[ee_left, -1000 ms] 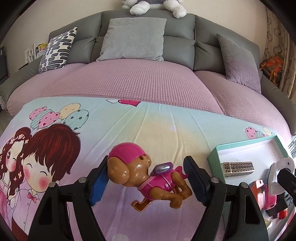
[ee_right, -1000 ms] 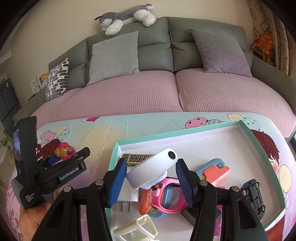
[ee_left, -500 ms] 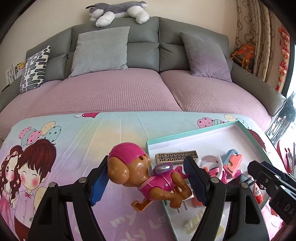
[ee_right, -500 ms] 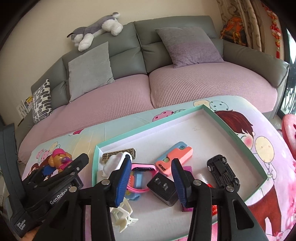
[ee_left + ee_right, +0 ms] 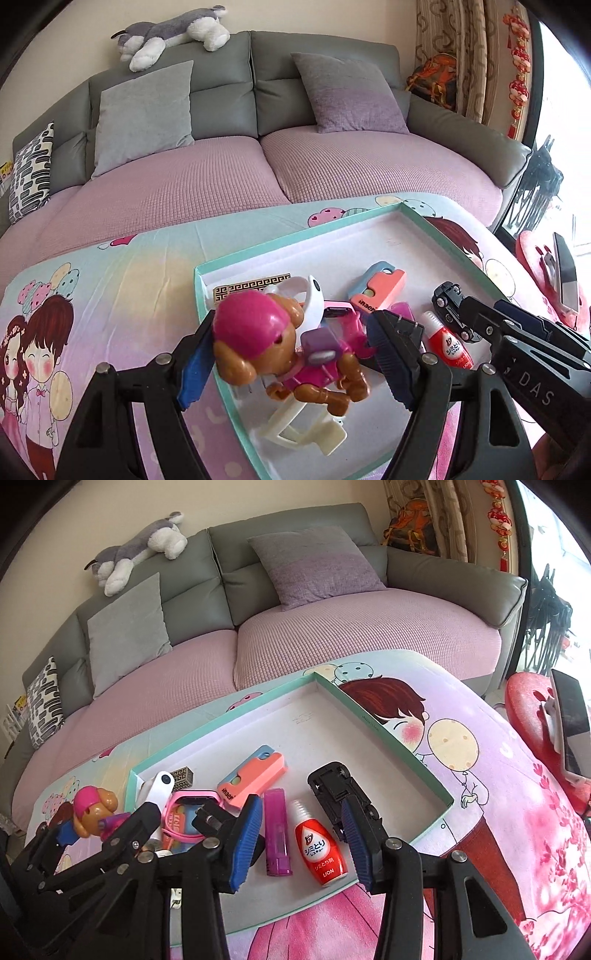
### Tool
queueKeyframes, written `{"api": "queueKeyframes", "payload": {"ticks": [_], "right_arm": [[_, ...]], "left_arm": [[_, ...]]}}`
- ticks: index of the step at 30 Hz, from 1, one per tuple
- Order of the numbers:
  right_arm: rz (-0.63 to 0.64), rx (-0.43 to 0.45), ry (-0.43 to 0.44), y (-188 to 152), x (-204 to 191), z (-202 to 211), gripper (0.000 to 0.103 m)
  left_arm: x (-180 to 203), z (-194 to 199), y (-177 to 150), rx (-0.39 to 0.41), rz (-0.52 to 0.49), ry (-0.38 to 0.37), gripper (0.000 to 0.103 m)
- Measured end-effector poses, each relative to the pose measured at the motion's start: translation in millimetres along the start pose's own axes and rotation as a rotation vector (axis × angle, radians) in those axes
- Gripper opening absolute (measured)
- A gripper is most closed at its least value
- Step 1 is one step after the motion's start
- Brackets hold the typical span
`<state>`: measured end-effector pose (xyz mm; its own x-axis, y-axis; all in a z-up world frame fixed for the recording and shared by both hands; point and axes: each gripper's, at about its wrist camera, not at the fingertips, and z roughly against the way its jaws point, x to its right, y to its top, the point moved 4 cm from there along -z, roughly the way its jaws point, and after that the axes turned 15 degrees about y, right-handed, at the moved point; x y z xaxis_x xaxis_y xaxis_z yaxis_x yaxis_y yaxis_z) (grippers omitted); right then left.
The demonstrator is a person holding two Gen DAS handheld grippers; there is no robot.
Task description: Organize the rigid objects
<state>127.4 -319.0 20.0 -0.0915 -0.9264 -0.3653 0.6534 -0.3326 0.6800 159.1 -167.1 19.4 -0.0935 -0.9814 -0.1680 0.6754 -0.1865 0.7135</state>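
Observation:
My left gripper [image 5: 291, 358] is shut on a brown toy dog with a pink cap [image 5: 280, 350] and holds it above the left end of the teal tray [image 5: 295, 240]; the dog also shows in the right wrist view [image 5: 92, 808]. My right gripper [image 5: 299, 834] is open and empty, low over the tray's front edge, with a red Lion bottle [image 5: 319, 843] and a purple lighter [image 5: 277, 830] between its fingers. The tray [image 5: 373, 723] also holds a black toy car [image 5: 336, 794], a coral case [image 5: 255, 779] and a pink watch [image 5: 184, 812].
The tray lies on a cartoon-print cloth [image 5: 110, 295] in front of a pink-covered grey sofa [image 5: 332, 166]. A white clip frame [image 5: 299, 424] lies in the tray under the dog. A red stool with a phone [image 5: 569, 716] stands at the right.
My left gripper has carried the toy dog right, from over the cloth to over the tray. My right gripper has let go of the white object and moved right, over the bottle and lighter.

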Motion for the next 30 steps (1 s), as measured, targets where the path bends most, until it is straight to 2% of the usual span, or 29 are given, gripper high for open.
{"api": "queueKeyframes", "payload": {"ticks": [5,10,18,21,25,30], "right_arm": [[-0.014,-0.001,0.019,-0.5,2.0,1.7,0.048],[0.024,-0.041,0.032,-5.2,-8.4,-2.7,0.048],[0.134,-0.091,0.036,-18.2,-38.9,-6.2,0.05],[0.165,-0.111,0.03,-26.9,-47.5,-5.6,0.061],[0.191,-0.131,0.031,-38.0,-55.3,-3.3,0.071],[0.17,-0.152,0.056,-55.2,-58.0,-1.9,0.086]], "left_arm": [[-0.8,1.2,-3.4,-0.018,0.0,0.007,0.085],[-25.0,5.9,-12.6,-0.063,0.089,0.021,0.085],[-81.4,14.7,-43.1,-0.099,0.207,0.183,0.098],[-95.4,13.8,-58.2,-0.131,0.242,0.215,0.098],[-108.4,17.3,-72.7,-0.153,0.275,0.234,0.098],[-116.9,22.9,-84.2,-0.167,0.295,0.235,0.098]]}}
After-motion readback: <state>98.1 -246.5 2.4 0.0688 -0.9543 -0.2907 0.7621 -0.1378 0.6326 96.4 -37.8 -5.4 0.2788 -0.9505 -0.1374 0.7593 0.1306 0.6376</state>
